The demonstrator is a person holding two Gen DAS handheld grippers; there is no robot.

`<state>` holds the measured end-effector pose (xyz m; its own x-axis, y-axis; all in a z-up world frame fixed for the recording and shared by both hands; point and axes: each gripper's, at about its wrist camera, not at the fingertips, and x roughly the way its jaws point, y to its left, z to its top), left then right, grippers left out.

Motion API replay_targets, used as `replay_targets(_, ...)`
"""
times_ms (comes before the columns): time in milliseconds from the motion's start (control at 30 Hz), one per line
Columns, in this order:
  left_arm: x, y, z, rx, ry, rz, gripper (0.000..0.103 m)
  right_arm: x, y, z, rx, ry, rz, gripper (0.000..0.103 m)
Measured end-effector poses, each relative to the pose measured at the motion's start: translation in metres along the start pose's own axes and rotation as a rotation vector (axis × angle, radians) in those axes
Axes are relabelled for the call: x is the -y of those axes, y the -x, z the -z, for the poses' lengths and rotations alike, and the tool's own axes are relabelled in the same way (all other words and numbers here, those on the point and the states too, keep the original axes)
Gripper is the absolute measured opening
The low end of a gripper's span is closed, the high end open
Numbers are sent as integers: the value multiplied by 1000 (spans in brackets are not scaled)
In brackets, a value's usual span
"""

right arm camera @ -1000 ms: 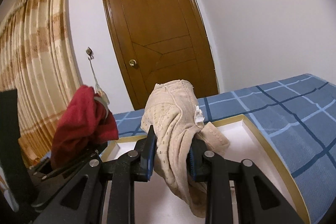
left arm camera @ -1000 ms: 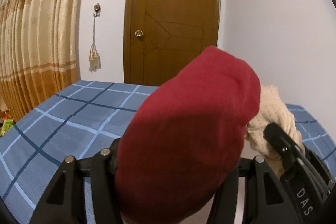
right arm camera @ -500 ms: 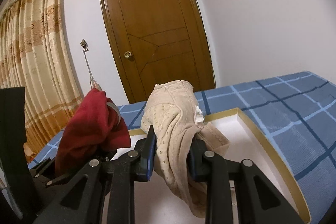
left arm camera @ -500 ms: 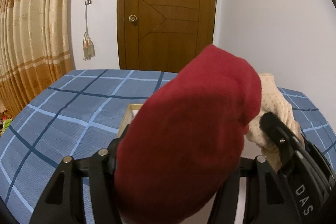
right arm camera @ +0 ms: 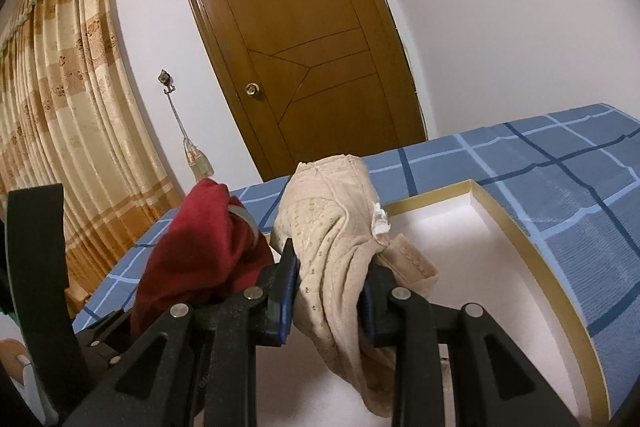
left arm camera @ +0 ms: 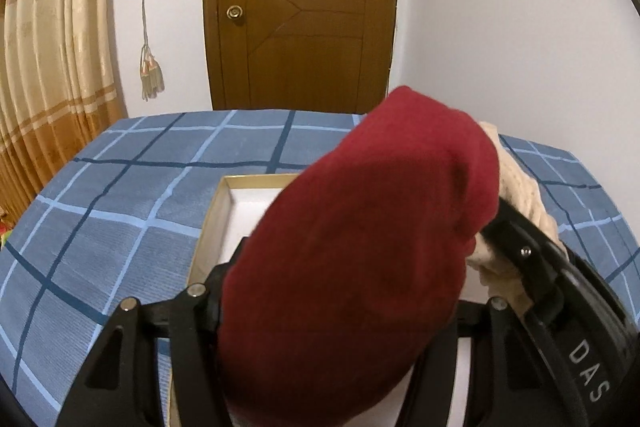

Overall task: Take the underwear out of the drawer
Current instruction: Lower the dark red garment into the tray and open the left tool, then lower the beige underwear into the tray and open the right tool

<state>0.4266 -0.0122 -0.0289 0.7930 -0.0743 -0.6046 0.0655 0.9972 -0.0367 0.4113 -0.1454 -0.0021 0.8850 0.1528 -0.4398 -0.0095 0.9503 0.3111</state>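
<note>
Two grippers pinch underwear: left gripper red underwear, right gripper beige underwear.

I see a bed covered with a blue sheet with dark and light blue check lines. Directly on it lies a shallow open drawer, white inside with a gold-coloured rim, near the sheet's middle.

The drawer lay on the bed, the door behind it and the curtain left of the door, while above the drawer the left gripper held one underwear just left of the underwear in the right gripper.
</note>
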Motion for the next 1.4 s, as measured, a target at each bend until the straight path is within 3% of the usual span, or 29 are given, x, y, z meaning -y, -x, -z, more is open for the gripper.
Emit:
replay_targets(400,-1,4,0,22,3,-54,71,-3,-2,0,-6,10,7,37)
replay_targets(567,-1,12,1,68,5,-70,87,-5,4,1,27,18,30,47)
replay_targets(700,-2,20,3,120,13,-79,93,-5,12,1,65,19,52,56)
replay_targets(833,-5,25,4,155,22,-75,93,-5,18,1,93,23,69,57)
replay_targets(1033,-1,36,8,233,3,-90,102,-8,30,2,151,32,74,57)
replay_targets(1300,-4,37,7,235,6,-87,102,-6,33,2,155,19,65,58)
replay_targets(1400,-5,36,7,235,8,-96,102,-2,32,1,144,6,41,65)
